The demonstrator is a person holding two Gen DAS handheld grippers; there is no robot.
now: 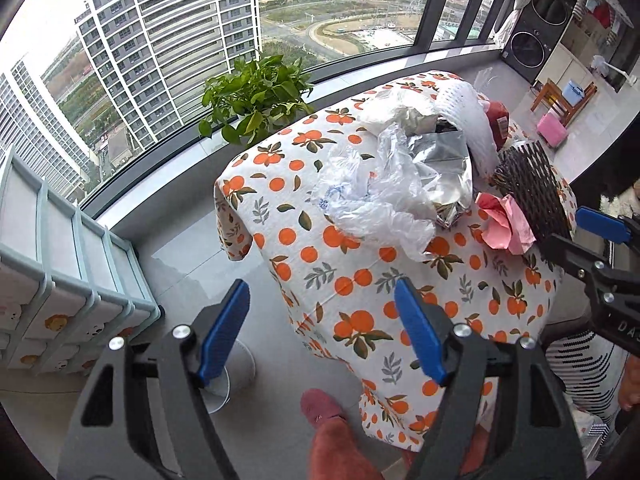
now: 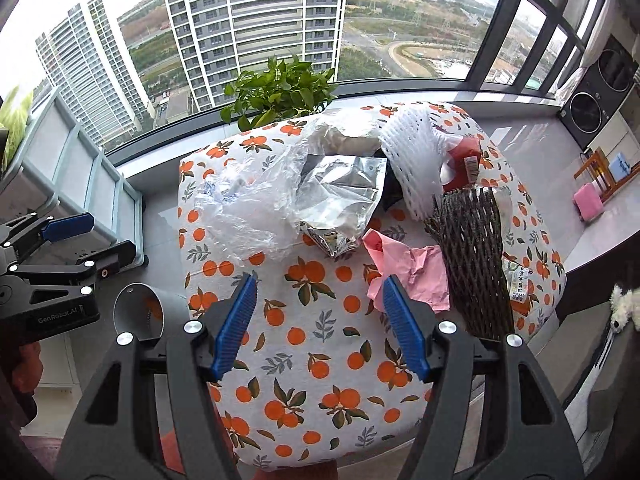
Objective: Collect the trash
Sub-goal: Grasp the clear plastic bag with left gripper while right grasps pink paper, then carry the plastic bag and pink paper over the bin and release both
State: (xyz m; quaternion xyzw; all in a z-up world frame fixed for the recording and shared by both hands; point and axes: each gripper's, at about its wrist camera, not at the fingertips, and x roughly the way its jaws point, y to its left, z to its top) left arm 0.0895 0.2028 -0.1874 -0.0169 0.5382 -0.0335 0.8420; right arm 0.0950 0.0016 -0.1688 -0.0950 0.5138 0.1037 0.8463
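Two claws of mine hang apart and empty above the tabletop (image 2: 304,344) with its orange-print cloth: my left claw (image 1: 326,330) at the bottom of its view, my right claw (image 2: 320,322) likewise. Trash is heaped in mid-frame: a clear plastic bag (image 2: 248,208), a silver foil pouch (image 2: 340,208), white foam netting (image 2: 412,160), dark foam netting (image 2: 472,248) and crumpled pink paper (image 2: 416,272) just ahead of my right claw.
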